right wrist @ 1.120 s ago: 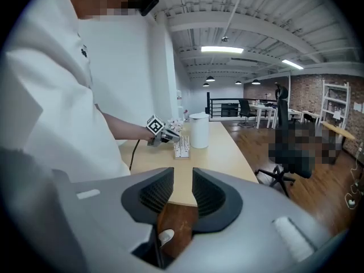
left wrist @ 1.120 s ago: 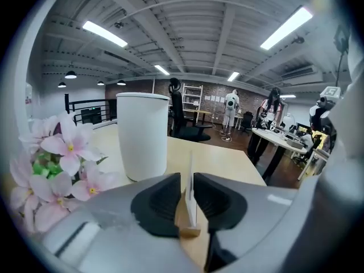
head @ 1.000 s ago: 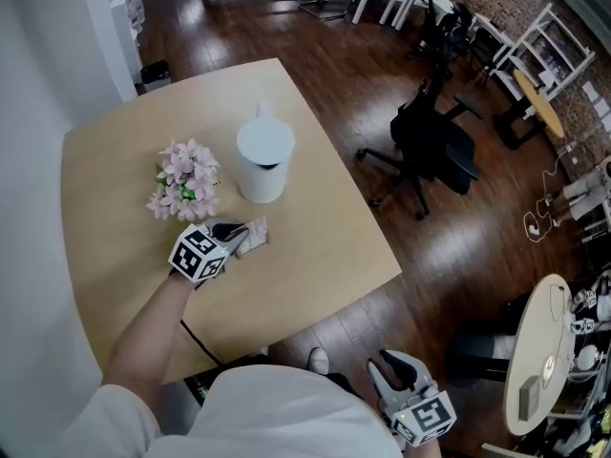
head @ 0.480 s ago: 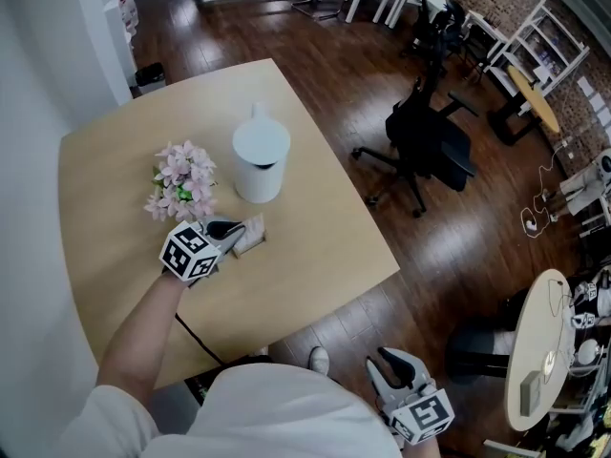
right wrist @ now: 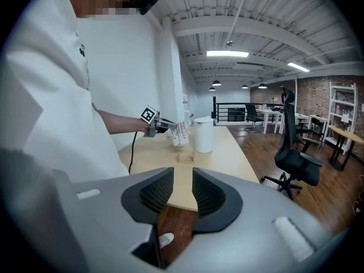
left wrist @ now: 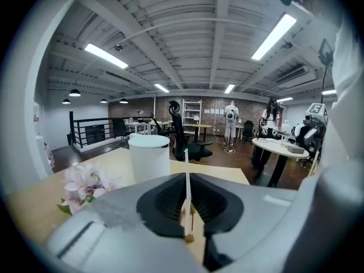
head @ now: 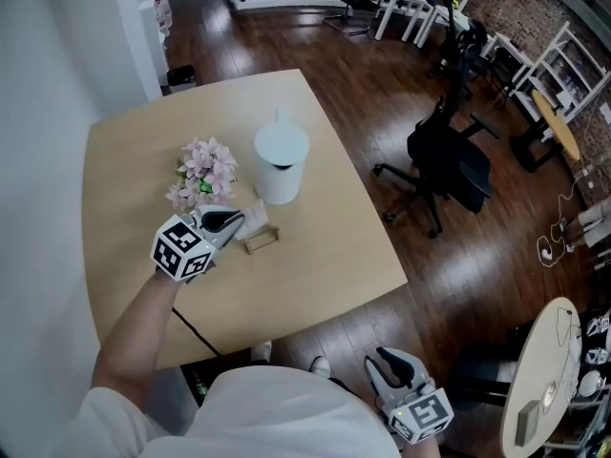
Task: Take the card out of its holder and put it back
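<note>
My left gripper (head: 232, 222) is shut on a white card (head: 251, 217) and holds it in the air just above the table. In the left gripper view the card (left wrist: 186, 172) stands edge-on, pinched between the jaws of the left gripper (left wrist: 187, 209). The small wooden holder (head: 261, 240) lies on the table below it, with nothing in it and apart from the card. From the right gripper view I see the card (right wrist: 180, 133) hanging over the holder (right wrist: 185, 158). My right gripper (head: 380, 363) hangs low beside my body, off the table, open and holding nothing (right wrist: 183, 195).
A white lidded cylinder (head: 281, 165) stands behind the holder, and a bunch of pink flowers (head: 203, 175) to its left. The round-cornered wooden table (head: 315, 256) ends close to me. A black office chair (head: 449, 160) stands on the dark floor to the right.
The left gripper has closed on the card and lifted it up and to the left, out of the holder, which stays on the table. The right gripper has hardly moved.
</note>
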{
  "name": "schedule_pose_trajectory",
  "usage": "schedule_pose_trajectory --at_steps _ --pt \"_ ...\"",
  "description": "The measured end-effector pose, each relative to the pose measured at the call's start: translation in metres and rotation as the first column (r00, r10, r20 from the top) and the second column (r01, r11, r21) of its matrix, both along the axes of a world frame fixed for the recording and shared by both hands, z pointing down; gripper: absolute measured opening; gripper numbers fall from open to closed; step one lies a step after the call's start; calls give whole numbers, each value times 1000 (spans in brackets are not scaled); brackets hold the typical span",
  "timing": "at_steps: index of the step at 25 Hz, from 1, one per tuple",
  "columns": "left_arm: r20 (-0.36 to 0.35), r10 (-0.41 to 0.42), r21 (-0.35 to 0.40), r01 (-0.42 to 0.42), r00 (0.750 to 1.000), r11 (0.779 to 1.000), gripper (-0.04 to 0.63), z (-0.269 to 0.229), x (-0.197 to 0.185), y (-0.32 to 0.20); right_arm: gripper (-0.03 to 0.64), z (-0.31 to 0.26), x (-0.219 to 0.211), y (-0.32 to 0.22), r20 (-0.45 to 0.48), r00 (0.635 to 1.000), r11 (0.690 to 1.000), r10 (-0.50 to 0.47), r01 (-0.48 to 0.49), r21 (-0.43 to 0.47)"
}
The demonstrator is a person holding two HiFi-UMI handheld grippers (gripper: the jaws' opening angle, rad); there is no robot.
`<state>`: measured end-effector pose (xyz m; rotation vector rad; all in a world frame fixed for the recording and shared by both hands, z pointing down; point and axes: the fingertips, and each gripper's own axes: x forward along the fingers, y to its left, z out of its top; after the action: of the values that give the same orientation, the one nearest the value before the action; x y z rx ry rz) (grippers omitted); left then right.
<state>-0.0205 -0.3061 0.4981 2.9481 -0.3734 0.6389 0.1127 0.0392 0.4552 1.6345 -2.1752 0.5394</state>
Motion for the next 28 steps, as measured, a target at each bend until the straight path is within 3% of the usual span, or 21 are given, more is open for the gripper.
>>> schedule_pose_trajectory --at_steps 8,16,24,28 --pt "-19 -198 25 199 980 980 15 -34 -62 40 107 1 12 -9 4 977 977 -213 213 22" --pt "4 -397 16 397 918 918 15 -33 -133 104 107 16 8 -14 15 902 902 -431 431 13" --pt "23 -479 5 479 877 878 15 -36 -153 165 107 14 0 -22 11 815 815 -579 578 21" --pt "23 -488 7 488 872 873 15 -45 -154 179 107 7 -3 -17 7 795 795 -606 606 30"
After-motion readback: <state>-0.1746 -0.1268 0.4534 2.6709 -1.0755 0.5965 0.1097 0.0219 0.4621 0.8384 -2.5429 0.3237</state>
